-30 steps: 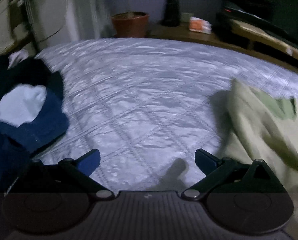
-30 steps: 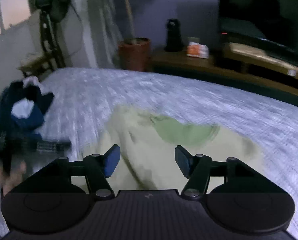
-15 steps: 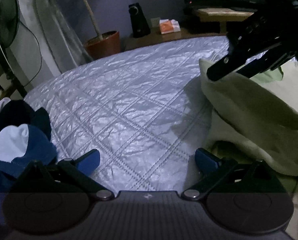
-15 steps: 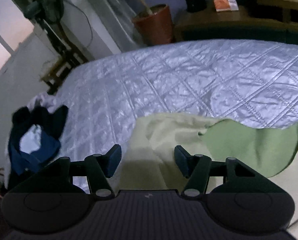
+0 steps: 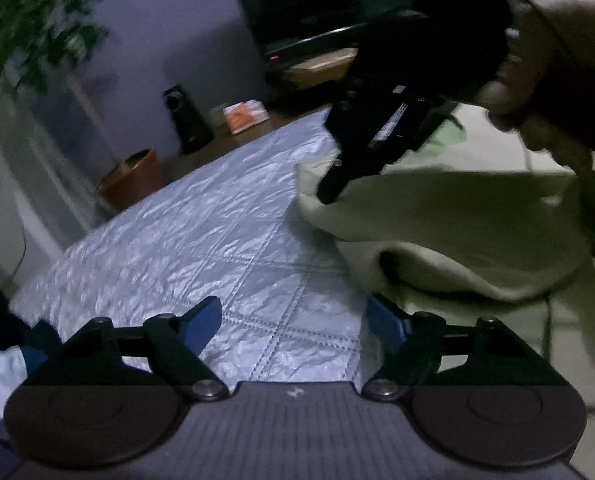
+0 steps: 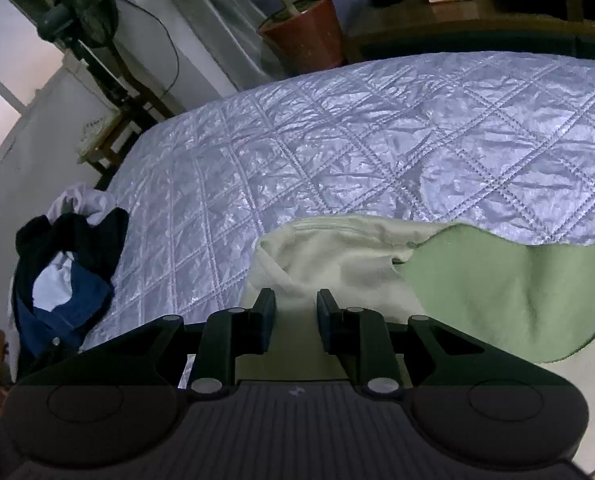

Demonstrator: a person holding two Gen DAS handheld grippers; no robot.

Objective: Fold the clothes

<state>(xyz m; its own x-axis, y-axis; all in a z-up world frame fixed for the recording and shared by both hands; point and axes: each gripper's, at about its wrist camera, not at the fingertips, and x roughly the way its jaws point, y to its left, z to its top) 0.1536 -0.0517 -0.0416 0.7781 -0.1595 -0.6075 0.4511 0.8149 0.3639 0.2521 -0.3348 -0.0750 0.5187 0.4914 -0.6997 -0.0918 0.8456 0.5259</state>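
A cream garment (image 5: pixel 457 216) with a green panel (image 6: pixel 497 288) lies crumpled on the quilted bed (image 6: pixel 377 140). My right gripper (image 6: pixel 296 316) sits over the garment's near left edge. Its jaws are closing, with a fold of cream cloth (image 6: pixel 337 252) between the pads, and I see no firm pinch. In the left wrist view the right gripper (image 5: pixel 333 188) pokes at the garment's raised edge, held by a person's hand (image 5: pixel 557 60). My left gripper (image 5: pixel 293 320) hovers low over the quilt (image 5: pixel 217 232), jaws closing but still wide. Its right finger (image 5: pixel 385 324) sits beside the garment's hem.
A heap of dark blue, black and white clothes (image 6: pixel 65 272) lies at the bed's left edge. Beyond the bed stand a potted plant (image 6: pixel 305 28), a fan (image 6: pixel 85 12) and a low wooden shelf (image 6: pixel 477 12) holding a speaker and an orange packet.
The right gripper came down onto the cream garment and its jaws narrowed around a fold. The left gripper rolled, shifted toward the garment, and its jaws drew in somewhat.
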